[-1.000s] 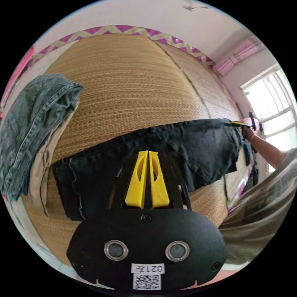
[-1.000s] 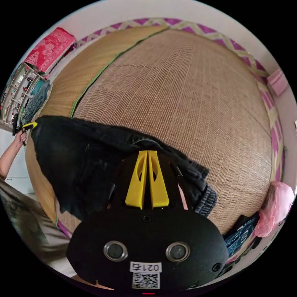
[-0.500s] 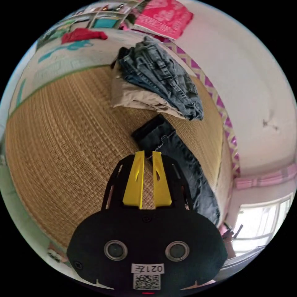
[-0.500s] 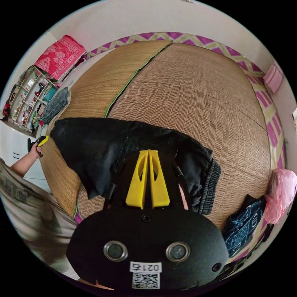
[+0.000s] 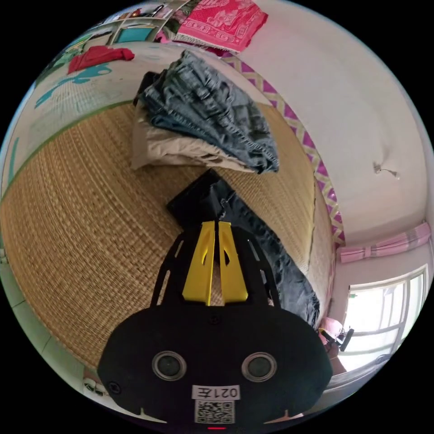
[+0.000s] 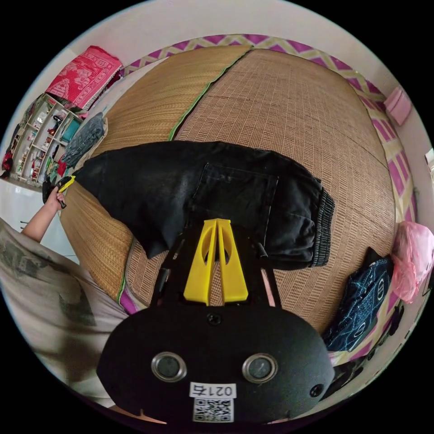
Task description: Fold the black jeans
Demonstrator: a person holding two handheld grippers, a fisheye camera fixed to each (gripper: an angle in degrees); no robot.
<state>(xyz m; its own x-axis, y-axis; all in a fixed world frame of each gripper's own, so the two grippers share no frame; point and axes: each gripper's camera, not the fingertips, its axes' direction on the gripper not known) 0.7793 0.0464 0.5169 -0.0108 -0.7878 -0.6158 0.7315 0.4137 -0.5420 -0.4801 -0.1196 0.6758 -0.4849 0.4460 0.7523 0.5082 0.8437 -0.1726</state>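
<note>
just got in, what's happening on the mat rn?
A person is folding black jeans on a woven mat with a handheld gripper in each hand. The jeans lie stretched out, already doubled lengthwise, waistband toward the right gripper. That gripper's jaws are closed on the jeans' near edge, and the left gripper has its jaws shut on the leg end. A stack of folded blue jeans over beige trousers sits beyond the leg end.

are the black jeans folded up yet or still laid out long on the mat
Laid out long. The black jeans stretch across the woven mat from waistband to leg ends, apparently halved leg over leg, with no crosswise fold.
</note>
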